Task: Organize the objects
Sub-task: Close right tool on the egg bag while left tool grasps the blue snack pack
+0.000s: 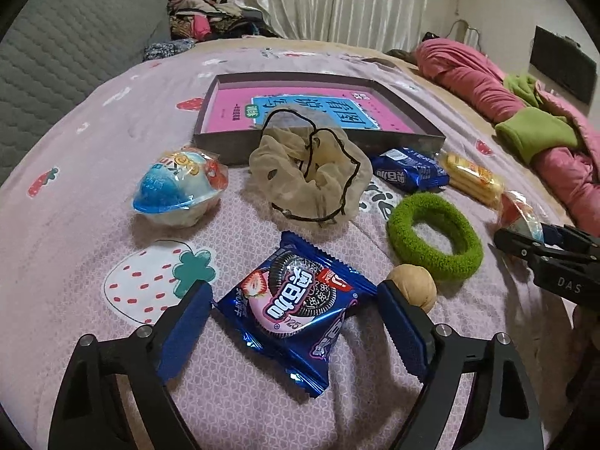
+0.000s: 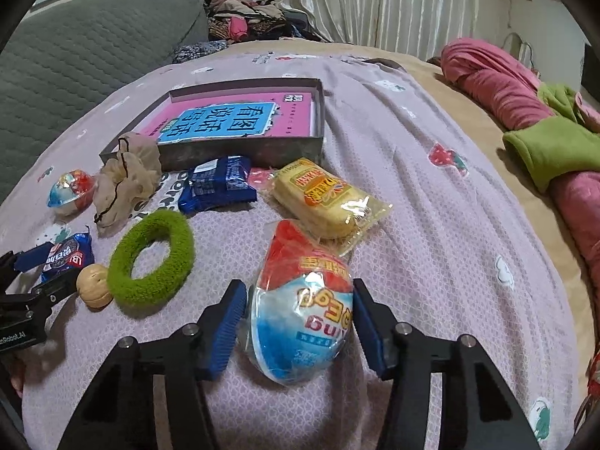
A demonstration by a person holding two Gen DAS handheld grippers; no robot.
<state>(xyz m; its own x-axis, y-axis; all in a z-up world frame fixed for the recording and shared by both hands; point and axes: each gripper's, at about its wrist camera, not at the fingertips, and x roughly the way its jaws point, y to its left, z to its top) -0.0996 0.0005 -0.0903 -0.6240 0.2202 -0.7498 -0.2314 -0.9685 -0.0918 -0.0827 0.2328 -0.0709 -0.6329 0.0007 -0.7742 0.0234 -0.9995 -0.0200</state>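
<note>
Scattered loose across the pink bedspread (image 1: 93, 157), presumably waiting for the open box (image 1: 427, 138) behind. At left, left gripper (image 1: 296, 300) spread wide astride the blue cookie packet (image 1: 292, 300), pads not yet pressing, walnut (image 1: 414, 287) just beside the right pad. Further right, right gripper (image 2: 300, 311) half-closed around the wrapped toy egg (image 2: 300, 318), pads not clearly pressing it, likely for lifting boxward.

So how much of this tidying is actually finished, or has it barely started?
Barely started. Done: only a pink book lies in the box. In hand: the left hand-held gripper straddles an Oreo packet, and the right hand-held gripper brackets a wrapped toy egg; neither is lifted. Left: green hair tie, walnut, beige scrunchie, yellow biscuits.
</note>
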